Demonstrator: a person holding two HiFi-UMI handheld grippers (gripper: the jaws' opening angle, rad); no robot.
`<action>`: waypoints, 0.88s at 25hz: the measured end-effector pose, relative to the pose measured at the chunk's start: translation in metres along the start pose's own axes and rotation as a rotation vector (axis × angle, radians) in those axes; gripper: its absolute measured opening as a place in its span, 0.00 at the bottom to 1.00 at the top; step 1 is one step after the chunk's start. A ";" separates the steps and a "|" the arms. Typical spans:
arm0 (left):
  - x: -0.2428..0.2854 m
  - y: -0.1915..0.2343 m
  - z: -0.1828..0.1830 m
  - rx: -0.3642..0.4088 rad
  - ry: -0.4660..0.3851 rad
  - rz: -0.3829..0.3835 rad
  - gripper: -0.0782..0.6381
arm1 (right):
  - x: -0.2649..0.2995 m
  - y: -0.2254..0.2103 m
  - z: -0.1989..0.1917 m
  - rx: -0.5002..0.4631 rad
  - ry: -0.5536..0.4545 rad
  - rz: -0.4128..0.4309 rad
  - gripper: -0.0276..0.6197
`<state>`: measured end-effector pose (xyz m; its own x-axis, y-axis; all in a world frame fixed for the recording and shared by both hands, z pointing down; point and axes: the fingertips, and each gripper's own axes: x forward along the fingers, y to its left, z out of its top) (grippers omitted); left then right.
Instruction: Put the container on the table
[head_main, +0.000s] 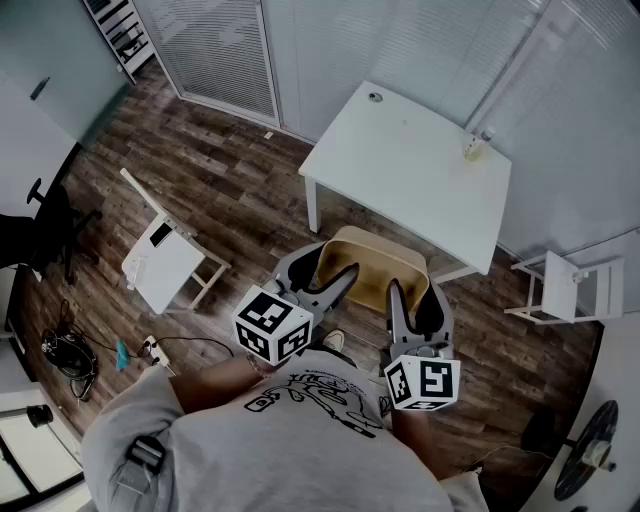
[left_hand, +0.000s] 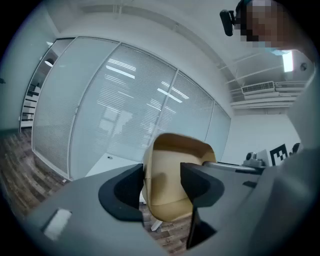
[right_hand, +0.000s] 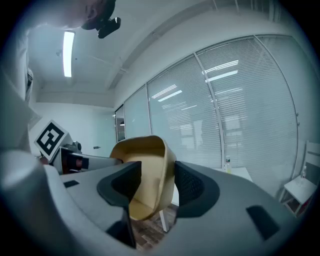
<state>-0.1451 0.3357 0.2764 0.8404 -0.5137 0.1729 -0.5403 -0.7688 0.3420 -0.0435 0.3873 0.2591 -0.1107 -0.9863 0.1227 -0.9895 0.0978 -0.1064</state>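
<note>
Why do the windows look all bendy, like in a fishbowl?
Left gripper view: the wide-angle lens bows the window blinds into curves and darkens the corners. Right gripper view: same bowing, and the ceiling light glares white. Head view: the table looks skewed and washed pale.

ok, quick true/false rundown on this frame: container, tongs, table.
1. The container already sits on the table. False: it is held in the air short of the table, over the wooden floor.
2. The left tongs and the right tongs each have a wall of the container between their jaws. True.
3. A small bottle stands on the table near its far right edge. True.
4. The container is blue. False: it is tan.
</note>
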 end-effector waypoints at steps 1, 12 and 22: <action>-0.002 -0.001 -0.002 -0.001 0.000 -0.006 0.42 | -0.003 0.001 -0.001 0.003 -0.002 -0.006 0.35; -0.014 -0.007 0.001 -0.013 -0.025 -0.019 0.42 | -0.012 0.009 0.008 0.002 -0.032 -0.020 0.35; 0.010 -0.018 -0.002 -0.015 -0.009 -0.017 0.42 | -0.012 -0.014 0.006 0.052 -0.046 -0.004 0.35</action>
<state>-0.1266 0.3451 0.2742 0.8491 -0.5040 0.1580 -0.5249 -0.7718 0.3589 -0.0274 0.3967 0.2532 -0.1008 -0.9919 0.0775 -0.9836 0.0876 -0.1577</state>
